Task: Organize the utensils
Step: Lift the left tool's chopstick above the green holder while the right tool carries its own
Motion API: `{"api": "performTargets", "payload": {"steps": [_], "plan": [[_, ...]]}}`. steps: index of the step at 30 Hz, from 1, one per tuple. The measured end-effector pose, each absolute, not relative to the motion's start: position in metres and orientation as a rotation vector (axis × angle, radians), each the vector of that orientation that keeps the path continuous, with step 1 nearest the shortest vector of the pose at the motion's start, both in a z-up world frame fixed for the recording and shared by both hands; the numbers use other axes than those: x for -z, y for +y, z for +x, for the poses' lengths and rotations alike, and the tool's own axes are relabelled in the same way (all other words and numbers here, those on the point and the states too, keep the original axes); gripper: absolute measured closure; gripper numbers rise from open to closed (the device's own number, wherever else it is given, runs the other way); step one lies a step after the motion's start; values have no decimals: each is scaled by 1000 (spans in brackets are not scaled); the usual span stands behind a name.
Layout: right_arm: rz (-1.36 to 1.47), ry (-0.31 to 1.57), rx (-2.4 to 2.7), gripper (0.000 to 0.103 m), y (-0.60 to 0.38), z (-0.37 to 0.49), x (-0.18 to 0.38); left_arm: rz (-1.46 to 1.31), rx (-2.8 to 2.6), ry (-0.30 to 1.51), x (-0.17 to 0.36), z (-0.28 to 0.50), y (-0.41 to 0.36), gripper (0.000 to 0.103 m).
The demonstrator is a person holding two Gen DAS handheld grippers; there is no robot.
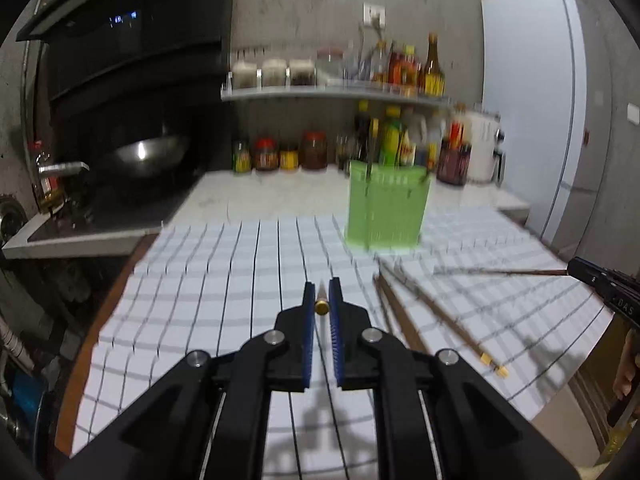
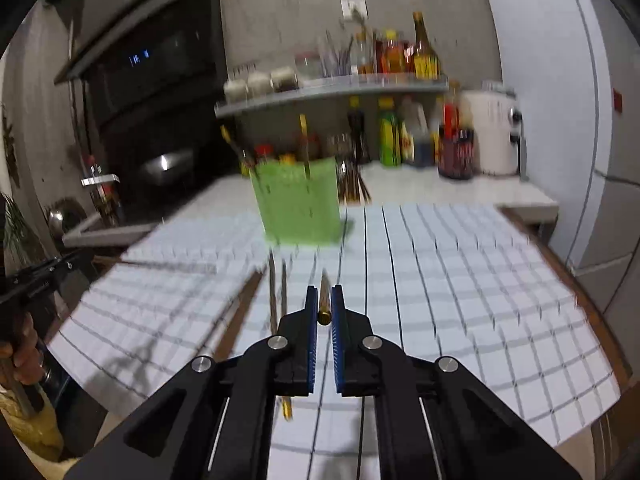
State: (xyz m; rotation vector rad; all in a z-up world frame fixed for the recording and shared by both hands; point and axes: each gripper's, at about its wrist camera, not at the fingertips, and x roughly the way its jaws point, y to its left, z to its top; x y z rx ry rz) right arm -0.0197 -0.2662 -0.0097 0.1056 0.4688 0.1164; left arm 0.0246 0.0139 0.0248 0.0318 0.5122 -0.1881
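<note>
- Left hand-held gripper point(image 1: 322, 294) clenched on one chopstick point(image 1: 321, 307), bottom centre.
- Right hand-held gripper point(image 2: 324, 296) clenched on another chopstick point(image 2: 324, 300).
- Green holder point(image 1: 386, 210), upper centre, probable destination.
- Spare chopsticks point(image 1: 436, 320) on table point(image 1: 200, 280).

Matt black plastic on the left gripper point(image 1: 322, 294) and right gripper point(image 2: 325, 298), with ribbed blue pads point(image 1: 335, 330) and bright metal pivot pins point(image 1: 275, 337)
Translucent green plastic for the utensil holder point(image 1: 386, 208), slotted walls
Dark wooden chopsticks point(image 1: 436, 320) with pale tips, one with a glossy brass-coloured cap point(image 2: 324, 316)
White checked tablecloth point(image 1: 224, 264), matt
Shiny metal wok point(image 1: 146, 154)
Rough grey concrete wall point(image 1: 300, 4)
Smooth, slightly glossy white fridge point(image 1: 532, 120)
</note>
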Motion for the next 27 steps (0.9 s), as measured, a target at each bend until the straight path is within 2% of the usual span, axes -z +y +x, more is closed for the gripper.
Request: {"api": "performTargets", "payload": {"steps": [11,20,27], "plan": [[64,351,-131,96,-264,15,-72,-26,235,350,-86,35,21,96],[28,389,-148,96,-251,54,-82,-26,234,366,-86,56,19,96],[12,452,-164,96,-245,75,-65,7,205,374,-80,60,19,96]]}}
